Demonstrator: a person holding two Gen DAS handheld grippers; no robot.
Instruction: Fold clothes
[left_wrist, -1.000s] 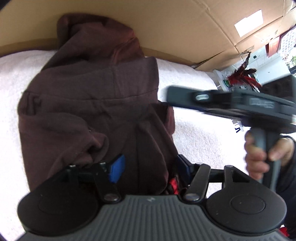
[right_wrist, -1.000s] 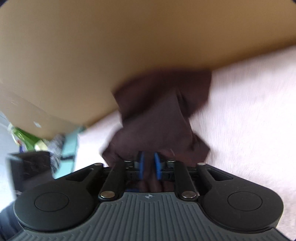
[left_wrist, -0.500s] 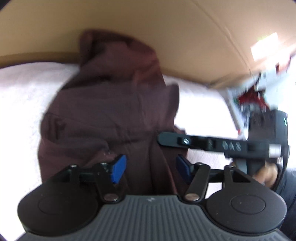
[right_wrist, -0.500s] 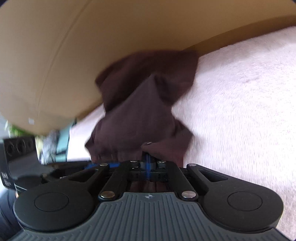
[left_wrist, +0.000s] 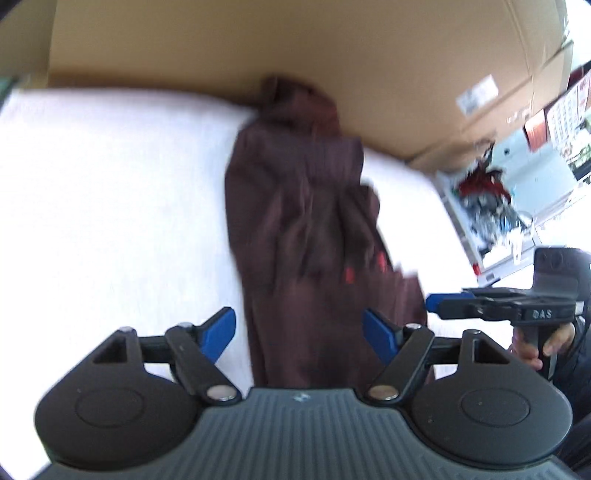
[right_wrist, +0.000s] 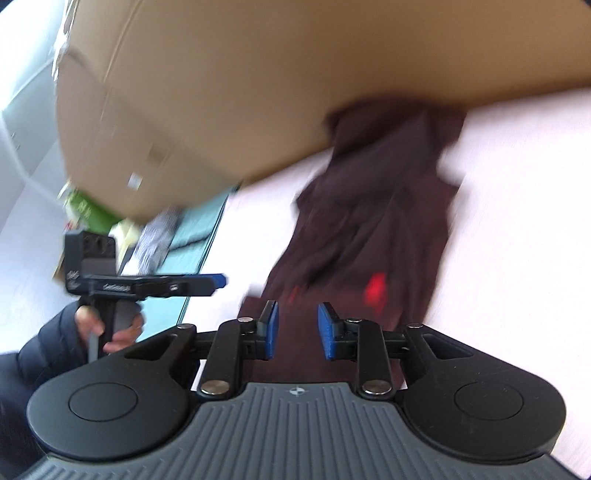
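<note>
The maroon garment (left_wrist: 310, 236) lies bunched lengthwise, reaching the white bed's (left_wrist: 110, 206) far edge; folding remains incomplete. Left gripper (left_wrist: 298, 330) and right gripper (right_wrist: 297, 330) fingers are spreading, pinching nothing

White fleecy surface (left_wrist: 110, 206), dark maroon garment (left_wrist: 306, 229) lying bunched along it, far end against cardboard box (left_wrist: 258, 40)

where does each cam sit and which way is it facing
Left wrist: on the left tool, facing down over the garment toward the box; right tool and hand at right.
Right wrist: on the right tool, same aim; left tool, hand and sleeve at left.
Shared: garment, box, white cover.
</note>
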